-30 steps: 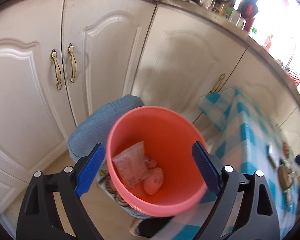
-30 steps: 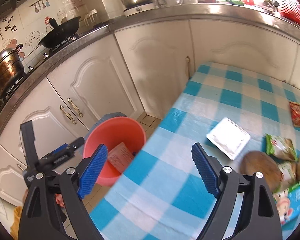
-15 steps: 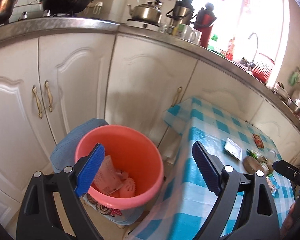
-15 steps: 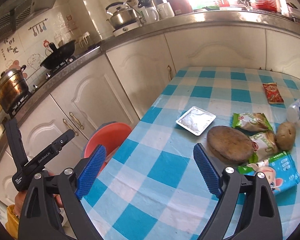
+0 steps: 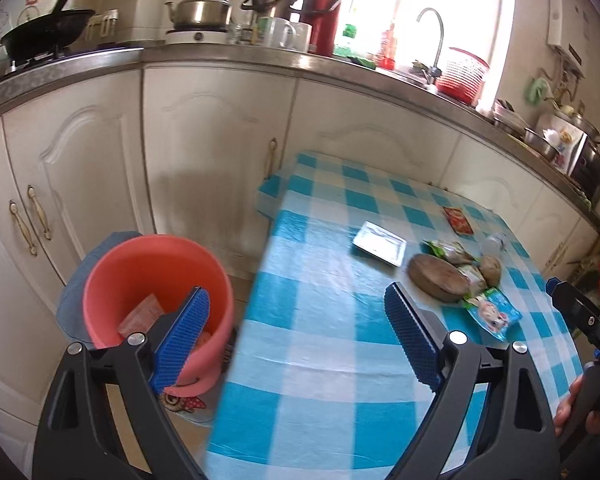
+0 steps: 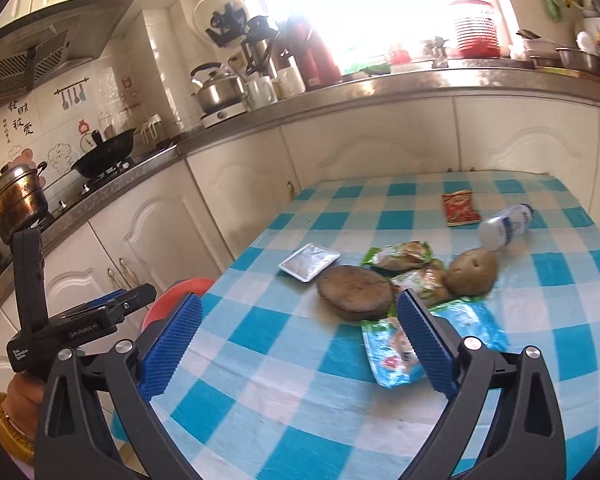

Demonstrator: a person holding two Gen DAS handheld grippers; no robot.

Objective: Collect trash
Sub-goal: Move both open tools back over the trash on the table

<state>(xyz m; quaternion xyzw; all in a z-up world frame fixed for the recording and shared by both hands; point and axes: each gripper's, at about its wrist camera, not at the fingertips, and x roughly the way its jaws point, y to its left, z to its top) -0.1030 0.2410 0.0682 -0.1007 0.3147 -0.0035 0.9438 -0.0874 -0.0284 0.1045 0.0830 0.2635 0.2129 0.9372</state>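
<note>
Trash is piled at about 1 o'clock on the checkered table (image 6: pixel 284 380), so the right gripper (image 6: pixel 298 346) is clearly the closer one. Its jaws are opening, nothing between them. The blue snack wrapper (image 6: pixel 396 356) lies right at its right fingertip, long axis running roughly 11-to-5 in that view, with the round brown slab (image 6: pixel 356 292) just past it at 12. The left gripper (image 5: pixel 296 340) hangs spread and empty nearer the orange bucket (image 5: pixel 140 264), which sits off the table's edge at 9 o'clock with a wrapper already in it.
</note>
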